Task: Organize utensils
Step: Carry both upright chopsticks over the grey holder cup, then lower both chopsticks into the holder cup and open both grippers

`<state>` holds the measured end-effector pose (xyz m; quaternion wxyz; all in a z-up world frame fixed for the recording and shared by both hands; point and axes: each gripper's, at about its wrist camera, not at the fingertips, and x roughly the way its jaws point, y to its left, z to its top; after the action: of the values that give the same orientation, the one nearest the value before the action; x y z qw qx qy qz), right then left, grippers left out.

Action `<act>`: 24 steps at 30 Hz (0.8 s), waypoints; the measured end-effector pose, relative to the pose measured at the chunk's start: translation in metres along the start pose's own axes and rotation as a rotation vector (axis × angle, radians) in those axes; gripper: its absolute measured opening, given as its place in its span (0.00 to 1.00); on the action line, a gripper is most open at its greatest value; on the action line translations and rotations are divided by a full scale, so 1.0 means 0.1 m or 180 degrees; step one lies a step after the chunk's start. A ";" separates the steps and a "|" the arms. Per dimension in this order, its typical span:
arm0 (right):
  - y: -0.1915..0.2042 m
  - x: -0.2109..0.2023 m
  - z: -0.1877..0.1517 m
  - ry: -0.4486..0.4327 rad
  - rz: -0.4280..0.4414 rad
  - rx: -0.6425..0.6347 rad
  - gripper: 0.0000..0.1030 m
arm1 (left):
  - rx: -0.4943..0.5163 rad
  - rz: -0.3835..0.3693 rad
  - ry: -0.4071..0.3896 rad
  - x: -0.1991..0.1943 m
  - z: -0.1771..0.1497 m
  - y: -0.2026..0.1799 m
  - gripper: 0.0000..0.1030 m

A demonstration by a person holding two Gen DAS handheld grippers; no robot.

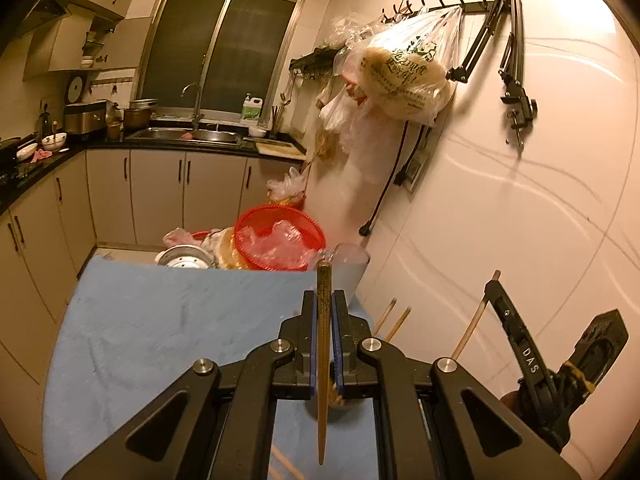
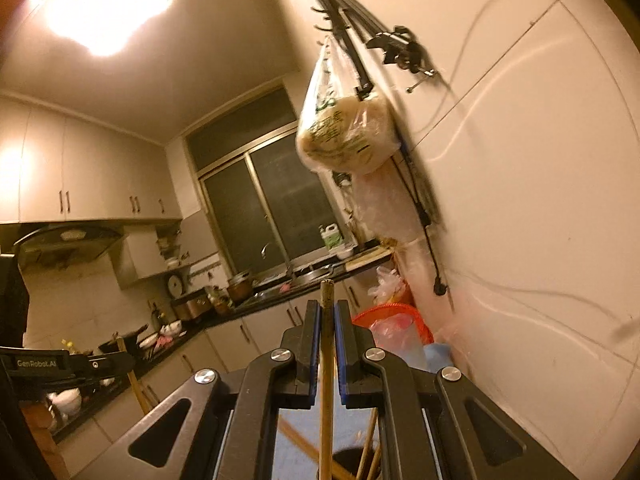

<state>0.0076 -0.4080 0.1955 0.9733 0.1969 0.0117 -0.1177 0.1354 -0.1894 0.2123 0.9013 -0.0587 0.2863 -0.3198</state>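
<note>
On the left, my left gripper (image 1: 324, 300) has its jaws closed down to a narrow slit on a single chopstick (image 1: 323, 344), gripped near its blunt upper end; the long axis runs 12 to 6 o'clock, with the tapered tip hanging below the jaws. Directly under that tip, partly hidden by the gripper body, I can make out the rim of a dark holder cup (image 1: 340, 403) with a few sticks in it, so I judge that the coming move turns on this vertical line-up: stick upright, cup mouth at 6 o'clock. The blue desk (image 1: 160, 320) spreads toward 9 o'clock, with loose chopsticks (image 1: 280, 464) lying on it below the jaws. Beyond its far edge, near 12 o'clock, sits a red basket (image 1: 280, 236), well apart. At 3 o'clock the right gripper (image 1: 560, 368) is seen side-on, just beside. In the right wrist view, my right gripper (image 2: 328, 316) likewise has its jaws nearly shut on a second chopstick (image 2: 327, 360), axis also 12 to 6 o'clock, its lower end pointing at the cup mouth (image 2: 352, 460) where sticks already lean. Both arms are about equally near; the standing sticks and the neighbouring gripper are the likely obstructions.
</note>
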 end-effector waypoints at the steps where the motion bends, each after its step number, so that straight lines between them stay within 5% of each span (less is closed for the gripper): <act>1: -0.02 0.04 0.02 -0.0007 -0.0005 0.0017 0.07 | -0.0012 -0.0012 -0.0021 0.06 0.04 -0.02 0.07; 9: -0.18 0.46 0.05 -0.0104 -0.0175 0.0063 0.07 | -0.0101 -0.0031 -0.0201 0.53 0.12 -0.13 0.07; 24: -0.33 0.81 -0.37 0.0048 -0.0375 -0.0072 0.07 | -0.0066 -0.0048 -0.0044 1.07 -0.19 -0.07 0.07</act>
<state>0.0798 -0.4415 0.1433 0.9667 0.1858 0.0319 -0.1731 0.1881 -0.2591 0.1473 0.9001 -0.0724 0.2830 -0.3232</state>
